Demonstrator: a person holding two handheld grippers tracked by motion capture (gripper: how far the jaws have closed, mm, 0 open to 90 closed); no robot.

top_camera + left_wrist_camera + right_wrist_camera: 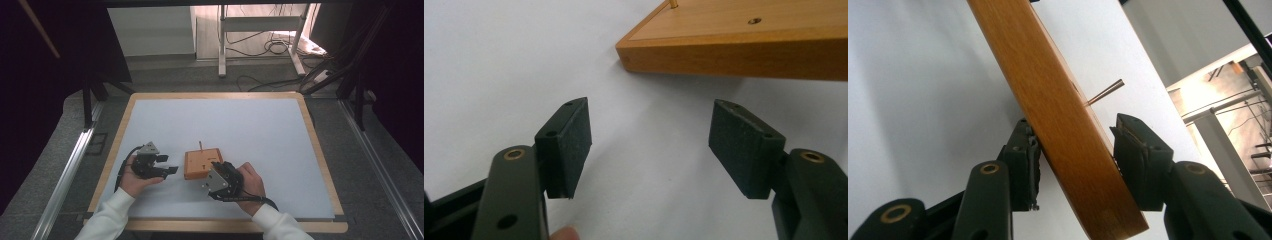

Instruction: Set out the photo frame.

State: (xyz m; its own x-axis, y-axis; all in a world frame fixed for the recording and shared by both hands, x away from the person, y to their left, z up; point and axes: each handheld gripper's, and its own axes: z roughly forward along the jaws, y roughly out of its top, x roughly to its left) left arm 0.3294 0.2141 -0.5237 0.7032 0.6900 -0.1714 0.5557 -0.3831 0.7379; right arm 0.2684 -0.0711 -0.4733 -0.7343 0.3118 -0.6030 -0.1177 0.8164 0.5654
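Right gripper (1075,150) clamps the board (202,163) by its near edge, one jaw under and one on top; the board sits just ahead of it on the white table (250,125). Left gripper (649,145) is released, jaws spread wide with nothing between them, aimed at the board's left corner, which lies just ahead, slightly right, not touching.

Step, as I read it: right holds the board steady while left has let go and stands off. A thin pin (200,145) stands upright at the board's far edge, away from both grippers.

Next move likely needs left to come in for the board's side or the pin. Jaws are already wide enough for the board's thickness. Keep them level with the edge so the lower pad doesn't scrape the table.

Room: open table left of and beyond the left gripper. The table's wooden rim is well clear. The tight spot is between the two grippers.
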